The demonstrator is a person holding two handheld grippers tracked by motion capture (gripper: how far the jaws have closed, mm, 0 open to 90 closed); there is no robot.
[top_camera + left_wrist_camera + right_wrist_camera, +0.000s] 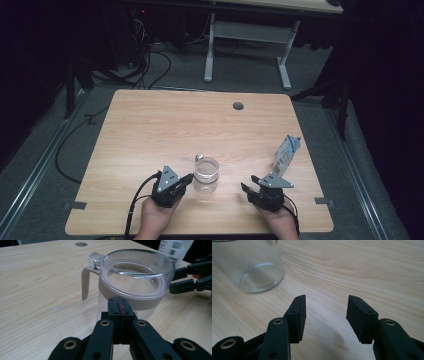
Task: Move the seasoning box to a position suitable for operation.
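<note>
A clear plastic jug [206, 174] with a beige collar and handle stands upright near the table's front middle. My left gripper [189, 178] is just to its left, jaws shut with nothing between them. In the left gripper view, the closed tips [120, 305] sit right at the jug's [130, 282] beige collar; I cannot tell if they touch. My right gripper [247, 185] rests to the jug's right, a short way off. In the right gripper view it [325, 307] stands open over bare wood, with the jug's base [254, 267] at upper left.
A white and blue printed pouch [286, 154] stands near the right edge of the wooden table [150, 125]. A round cable hole [238, 105] sits at the table's far side. Beyond the table are a white desk frame [247, 32] and floor cables.
</note>
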